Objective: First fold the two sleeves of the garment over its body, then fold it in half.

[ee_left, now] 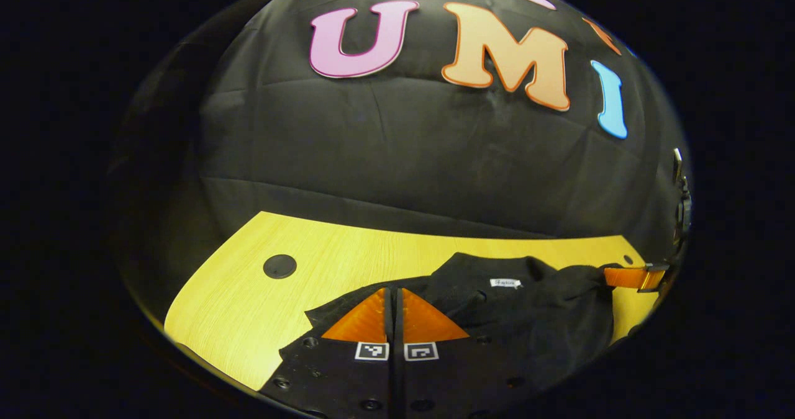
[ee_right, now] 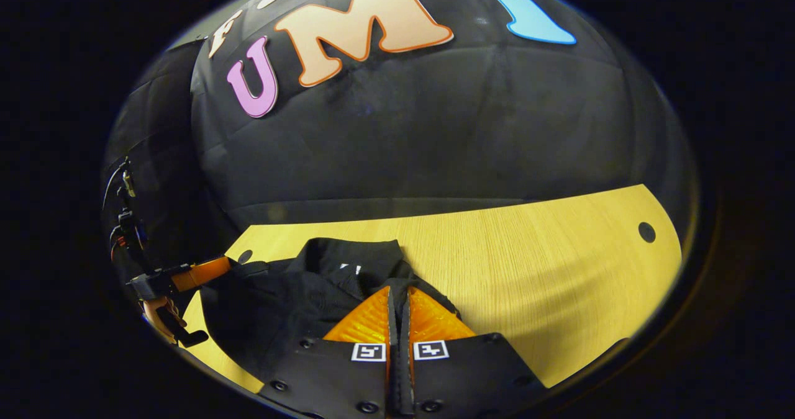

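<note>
A black garment lies bunched on the yellow wooden table, a small white neck label facing up. My left gripper is shut, its fingers pressed together on the garment's near edge. In the left gripper view the right gripper pinches the cloth at the garment's far right side. In the right gripper view my right gripper is shut on the garment near the collar. There the left gripper clamps the cloth at the left, held by a hand.
The table stretches bare to the right of the garment in the right gripper view, with a round black hole near its far corner. Another round hole sits left of the garment in the left gripper view. The black cloth wall stands behind.
</note>
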Motion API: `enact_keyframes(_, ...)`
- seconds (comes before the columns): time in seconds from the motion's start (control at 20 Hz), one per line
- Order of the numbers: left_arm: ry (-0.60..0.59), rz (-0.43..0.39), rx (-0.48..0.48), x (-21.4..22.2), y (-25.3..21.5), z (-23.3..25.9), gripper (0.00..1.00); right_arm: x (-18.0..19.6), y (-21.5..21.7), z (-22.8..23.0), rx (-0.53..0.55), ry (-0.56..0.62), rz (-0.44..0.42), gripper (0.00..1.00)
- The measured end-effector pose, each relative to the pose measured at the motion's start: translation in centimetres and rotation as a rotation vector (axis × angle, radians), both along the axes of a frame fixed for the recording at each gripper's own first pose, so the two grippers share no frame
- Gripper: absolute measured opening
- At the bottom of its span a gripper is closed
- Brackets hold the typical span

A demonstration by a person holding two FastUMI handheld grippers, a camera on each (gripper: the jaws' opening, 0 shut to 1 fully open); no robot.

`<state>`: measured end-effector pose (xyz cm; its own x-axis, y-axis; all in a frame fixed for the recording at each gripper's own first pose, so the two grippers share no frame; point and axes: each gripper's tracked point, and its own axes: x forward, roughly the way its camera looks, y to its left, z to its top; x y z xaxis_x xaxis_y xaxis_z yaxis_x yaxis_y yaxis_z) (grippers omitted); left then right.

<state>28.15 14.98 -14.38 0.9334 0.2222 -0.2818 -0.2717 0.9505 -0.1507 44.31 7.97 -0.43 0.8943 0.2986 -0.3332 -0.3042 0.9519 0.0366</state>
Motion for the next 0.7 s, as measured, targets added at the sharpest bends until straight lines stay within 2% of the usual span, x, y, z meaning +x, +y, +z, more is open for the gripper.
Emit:
enact_keyframes(0.15,0.021,0.015,0.011,0.5,0.2,-1.0,0.0,1.0,-0.1,-1.6,0.002,0.037,-0.016,0.02)
enact_keyframes(0.3,0.043,0.009,0.02,1.0,-0.2,-1.9,0.0,1.2,-0.3,-2.5,0.051,0.088,-0.036,0.05)
enact_keyframes(0.35,0.052,0.0,0.017,0.9,-0.4,-2.1,0.01,1.1,-0.3,-2.3,0.062,0.089,-0.038,0.08)
enact_keyframes(0.45,0.053,-0.016,0.006,0.9,-0.8,-1.8,0.07,1.4,-0.1,-2.1,0.056,0.073,-0.038,0.07)
enact_keyframes(0.55,0.043,-0.003,0.0,0.4,-1.0,-1.1,0.43,0.6,0.0,-1.9,0.027,0.069,-0.022,0.25)
enact_keyframes(0.6,0.039,0.003,-0.005,0.2,-1.0,-0.7,0.61,0.1,0.2,-1.9,0.006,0.065,-0.013,0.23)
enact_keyframes(0.65,0.043,0.006,-0.008,-0.2,-1.1,-0.4,0.71,-0.4,0.3,-1.8,-0.011,0.06,-0.008,0.25)
enact_keyframes(0.7,0.049,0.014,0.0,-0.7,-1.1,0.0,0.8,-1.1,0.4,-1.4,-0.018,0.043,0.003,0.33)
